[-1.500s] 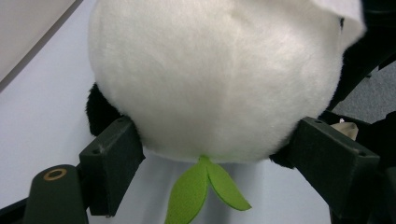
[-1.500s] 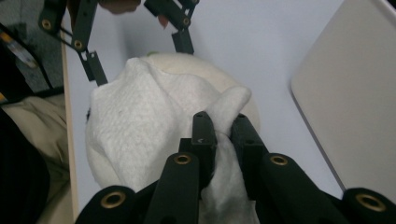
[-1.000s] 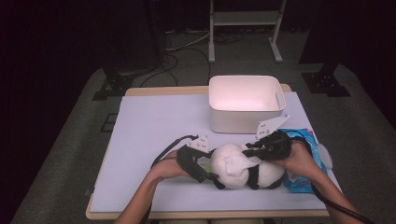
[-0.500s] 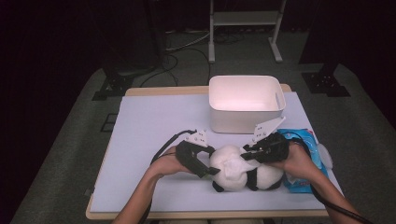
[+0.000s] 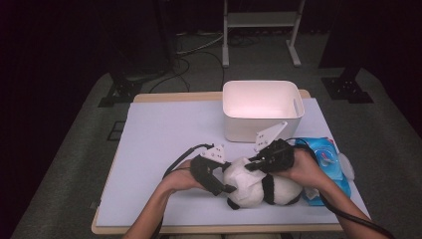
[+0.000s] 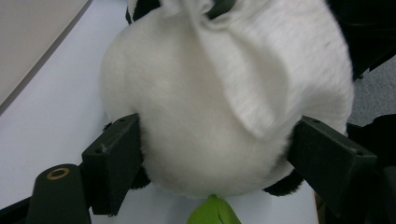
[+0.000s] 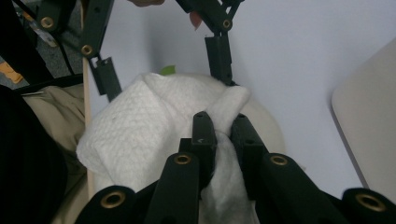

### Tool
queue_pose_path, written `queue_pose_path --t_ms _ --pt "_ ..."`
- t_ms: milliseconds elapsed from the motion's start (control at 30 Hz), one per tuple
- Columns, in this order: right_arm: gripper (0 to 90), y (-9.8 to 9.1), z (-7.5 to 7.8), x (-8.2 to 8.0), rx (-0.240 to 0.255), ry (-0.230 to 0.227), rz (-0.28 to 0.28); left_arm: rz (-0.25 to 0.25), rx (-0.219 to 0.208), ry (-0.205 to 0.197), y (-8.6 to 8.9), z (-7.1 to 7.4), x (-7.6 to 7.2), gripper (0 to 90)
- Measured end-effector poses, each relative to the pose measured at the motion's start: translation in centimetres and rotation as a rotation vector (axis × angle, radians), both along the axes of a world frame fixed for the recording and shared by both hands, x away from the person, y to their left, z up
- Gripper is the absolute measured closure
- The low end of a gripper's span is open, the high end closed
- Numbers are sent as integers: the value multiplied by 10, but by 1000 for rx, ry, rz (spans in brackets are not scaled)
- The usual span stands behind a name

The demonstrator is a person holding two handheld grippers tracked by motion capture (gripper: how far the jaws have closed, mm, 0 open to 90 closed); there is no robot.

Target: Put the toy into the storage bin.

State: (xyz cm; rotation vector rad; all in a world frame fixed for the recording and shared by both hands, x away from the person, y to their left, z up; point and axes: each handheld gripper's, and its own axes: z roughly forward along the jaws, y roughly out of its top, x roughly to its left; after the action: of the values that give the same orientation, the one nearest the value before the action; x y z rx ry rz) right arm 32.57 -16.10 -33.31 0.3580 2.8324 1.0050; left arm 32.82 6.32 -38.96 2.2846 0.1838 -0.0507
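A black-and-white panda plush (image 5: 266, 191) lies near the table's front edge. My left gripper (image 5: 230, 183) holds its round white head (image 6: 187, 130) from the left, jaws wide apart and pressing on both sides. A white wipe (image 7: 135, 135) is draped over the head. My right gripper (image 7: 219, 122) is shut on a fold of that wipe and sits on top of the plush (image 5: 256, 164). The left gripper's jaws (image 7: 166, 74) show beyond the wipe in the right gripper view. A green tag (image 6: 210, 212) pokes out under the head.
A white bin (image 5: 293, 107) stands empty at the back, just behind the hands. A blue wipe pack (image 5: 326, 154) lies to the right under the right hand. The pale mat (image 5: 159, 144) has free room on the left.
The right gripper has slid a little to the left across the top of the panda's head, dragging the wipe with it. The left gripper has stayed put on the head.
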Motion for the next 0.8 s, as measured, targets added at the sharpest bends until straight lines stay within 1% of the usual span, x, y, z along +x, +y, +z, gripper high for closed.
queue_pose_path --t_ms 133,200,233,267,300,433,500,600,700,800 --pt "812 9 -2 9 -14 15 11 4 -8 5 2 -2 -1 186" --pt "811 8 -2 13 -20 22 8 5 -11 3 2 -2 -1 187" --pt "811 7 -2 14 -20 23 6 5 -11 3 2 -2 -1 187" --pt "811 1 -2 14 -27 24 -9 5 -10 2 1 -1 -2 187" --pt "811 1 -2 14 -27 24 -9 4 -9 1 1 -1 -2 187" --pt "812 -14 -4 16 -49 23 -46 5 -11 6 2 -1 -1 186" --pt "812 -22 -5 15 -41 37 -59 9 -14 10 2 -1 0 184" --pt "814 -26 -6 9 -35 31 -61 11 -4 22 2 0 1 160" --pt "814 -27 -6 1 -29 17 -57 17 8 39 2 -1 0 116" --pt "814 -26 -6 -6 -29 0 -46 10 -2 51 3 -2 0 108"
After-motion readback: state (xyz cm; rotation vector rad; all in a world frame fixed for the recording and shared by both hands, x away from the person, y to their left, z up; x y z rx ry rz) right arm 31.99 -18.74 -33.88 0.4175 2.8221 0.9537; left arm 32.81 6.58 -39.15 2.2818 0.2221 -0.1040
